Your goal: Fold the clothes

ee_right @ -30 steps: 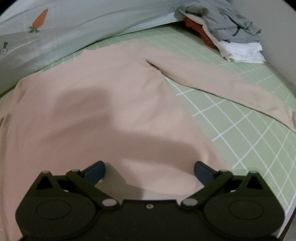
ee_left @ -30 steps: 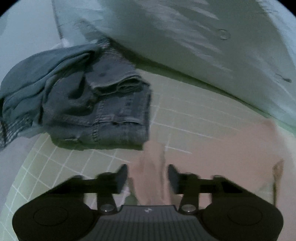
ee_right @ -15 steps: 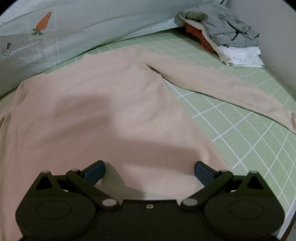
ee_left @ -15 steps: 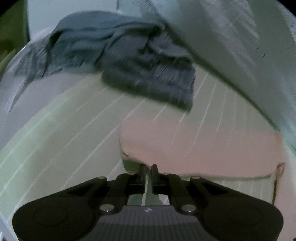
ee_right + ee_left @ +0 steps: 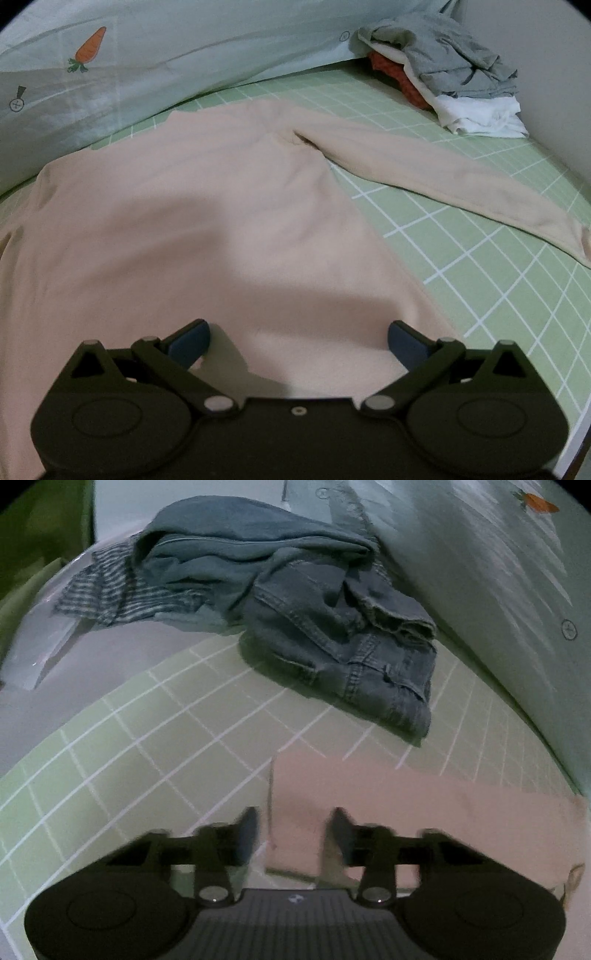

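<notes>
A pale pink long-sleeved top [image 5: 207, 221] lies flat on the green checked bed sheet [image 5: 498, 266], one sleeve [image 5: 443, 177] stretched out to the right. My right gripper [image 5: 297, 338] is open wide and empty, low over the top's hem. In the left wrist view the other sleeve [image 5: 424, 812] lies flat on the sheet [image 5: 129, 760], its cuff end between the fingers of my left gripper [image 5: 293, 832], which is open and holds nothing.
A pile of jeans [image 5: 354, 650] and blue and striped clothes [image 5: 207, 565] lies beyond the left gripper. A carrot-print pillow [image 5: 147, 62] runs along the back. A stack of grey, white and red clothes [image 5: 454, 85] sits at the far right by the wall.
My left gripper was shut on the sleeve cuff half a second ago; now it has opened and the sleeve lies flat. The right gripper has barely moved.
</notes>
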Motion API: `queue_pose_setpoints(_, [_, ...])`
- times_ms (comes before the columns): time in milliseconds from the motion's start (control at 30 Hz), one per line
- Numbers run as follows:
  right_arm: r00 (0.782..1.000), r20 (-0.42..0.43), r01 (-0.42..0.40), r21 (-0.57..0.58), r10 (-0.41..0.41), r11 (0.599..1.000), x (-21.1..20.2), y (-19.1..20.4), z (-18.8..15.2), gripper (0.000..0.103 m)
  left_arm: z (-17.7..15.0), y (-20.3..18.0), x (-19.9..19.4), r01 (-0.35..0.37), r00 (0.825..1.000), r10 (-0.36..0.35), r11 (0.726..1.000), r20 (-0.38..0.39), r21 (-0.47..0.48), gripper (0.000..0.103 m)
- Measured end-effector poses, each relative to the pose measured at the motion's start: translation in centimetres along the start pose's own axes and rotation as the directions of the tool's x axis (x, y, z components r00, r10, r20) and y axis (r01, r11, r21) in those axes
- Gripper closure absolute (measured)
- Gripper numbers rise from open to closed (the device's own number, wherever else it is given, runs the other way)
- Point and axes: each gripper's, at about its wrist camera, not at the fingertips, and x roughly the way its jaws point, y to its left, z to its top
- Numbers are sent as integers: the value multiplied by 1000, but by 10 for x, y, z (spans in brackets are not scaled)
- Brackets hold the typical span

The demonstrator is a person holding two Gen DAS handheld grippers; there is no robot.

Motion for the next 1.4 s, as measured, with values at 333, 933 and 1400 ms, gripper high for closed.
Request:
queue_pose_setpoints(333, [1000,15,-3,-4,3,1000,0,-1,-3,0,-20,7,-14,-39,999,38,995,8,88,103])
queue_pose_setpoints(933, [997,60,-37,-59,41,998,-8,-4,-15,0,-35,13,-34,21,999,-24,994,26,107,33])
queue_pose_setpoints(1400, [997,54,-47,-74,51,996,-8,-4,-15,0,-17,-29,0,-52,999,48,983,26,179,97])
